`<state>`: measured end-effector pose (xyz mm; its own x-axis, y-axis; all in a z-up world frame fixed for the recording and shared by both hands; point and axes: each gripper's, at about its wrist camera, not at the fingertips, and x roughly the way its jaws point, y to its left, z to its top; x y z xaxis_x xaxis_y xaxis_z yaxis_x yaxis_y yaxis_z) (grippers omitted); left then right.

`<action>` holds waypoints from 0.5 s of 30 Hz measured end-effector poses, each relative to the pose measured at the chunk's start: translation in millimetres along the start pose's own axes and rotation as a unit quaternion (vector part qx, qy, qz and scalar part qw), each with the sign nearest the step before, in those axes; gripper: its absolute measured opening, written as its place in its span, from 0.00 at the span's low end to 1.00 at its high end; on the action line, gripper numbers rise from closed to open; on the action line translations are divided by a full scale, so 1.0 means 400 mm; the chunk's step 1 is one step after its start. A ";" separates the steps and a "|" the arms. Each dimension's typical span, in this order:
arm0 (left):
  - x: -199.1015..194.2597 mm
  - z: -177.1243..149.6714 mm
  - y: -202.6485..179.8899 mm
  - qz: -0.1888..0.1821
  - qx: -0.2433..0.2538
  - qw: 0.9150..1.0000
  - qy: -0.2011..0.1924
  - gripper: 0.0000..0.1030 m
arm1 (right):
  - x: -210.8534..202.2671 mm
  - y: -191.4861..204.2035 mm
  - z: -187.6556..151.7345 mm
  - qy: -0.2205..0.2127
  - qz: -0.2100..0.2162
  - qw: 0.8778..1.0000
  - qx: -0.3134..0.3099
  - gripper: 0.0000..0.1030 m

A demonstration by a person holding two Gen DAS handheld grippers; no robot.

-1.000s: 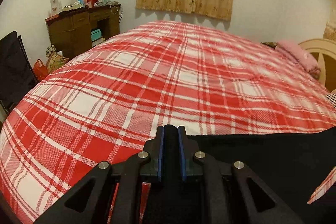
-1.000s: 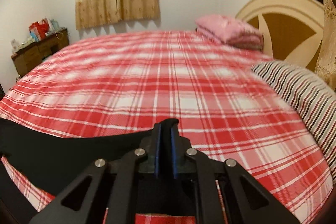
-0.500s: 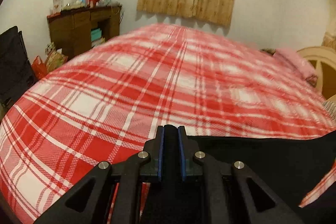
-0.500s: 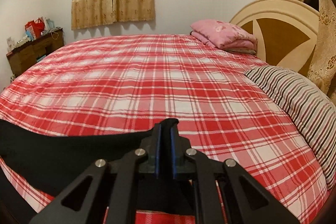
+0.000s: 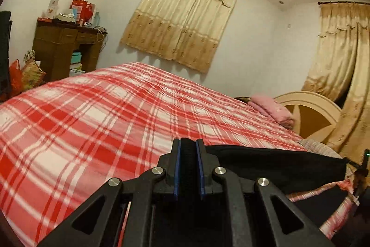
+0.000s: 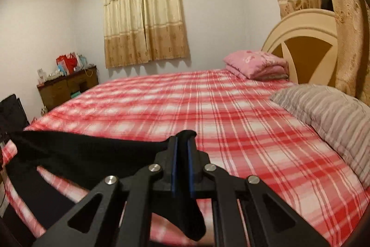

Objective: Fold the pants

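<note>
Black pants (image 5: pixel 272 166) stretched taut between both tongs, lifted above the near edge of the red-plaid bed (image 5: pixel 92 122). Left tongs (image 5: pixel 188 149) clamped tight on one end of the cloth; right tongs (image 6: pixel 182 142) pinched likewise on the other, fabric sagging below. Pink blanket (image 6: pixel 254 64) and striped pillow (image 6: pixel 328 112) by the headboard (image 6: pixel 305 43).

The bed (image 6: pixel 208 108) (red plaid) bears a pink blanket (image 6: pixel 256 64) and a striped pillow (image 6: pixel 328 112).
</note>
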<state>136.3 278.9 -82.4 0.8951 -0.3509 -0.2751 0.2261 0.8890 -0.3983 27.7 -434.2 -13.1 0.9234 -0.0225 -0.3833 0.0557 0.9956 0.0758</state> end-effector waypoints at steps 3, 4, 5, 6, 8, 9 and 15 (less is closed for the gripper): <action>-0.045 -0.037 0.014 -0.004 -0.001 1.000 0.009 0.12 | -0.026 -0.013 -0.050 0.024 -0.001 1.000 0.002 0.10; -0.054 -0.045 0.020 -0.006 -0.002 1.000 0.011 0.12 | -0.037 -0.018 -0.066 0.030 0.001 1.000 0.002 0.10; -0.068 -0.060 0.028 -0.010 -0.005 1.000 0.016 0.12 | -0.046 -0.021 -0.079 0.034 0.002 0.999 0.002 0.09; -0.076 -0.072 0.032 -0.015 -0.006 1.000 0.022 0.12 | -0.057 -0.022 -0.096 0.039 0.006 0.999 0.002 0.09; -0.083 -0.101 0.033 -0.013 0.003 0.999 0.040 0.12 | -0.071 -0.027 -0.117 0.046 0.009 0.999 0.006 0.07; -0.085 -0.114 0.032 -0.013 0.006 0.999 0.050 0.13 | -0.073 -0.031 -0.125 0.052 0.009 0.999 0.008 0.07; -0.113 -0.176 0.040 0.007 0.027 0.995 0.093 0.14 | -0.068 -0.036 -0.195 0.101 0.007 0.995 0.004 0.07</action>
<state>72.2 288.2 -137.9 0.8126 -0.3818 -0.4404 0.2382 0.9071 -0.3470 -27.9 -440.9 -75.6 0.8288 0.0107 -0.5594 0.0474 0.9949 0.0893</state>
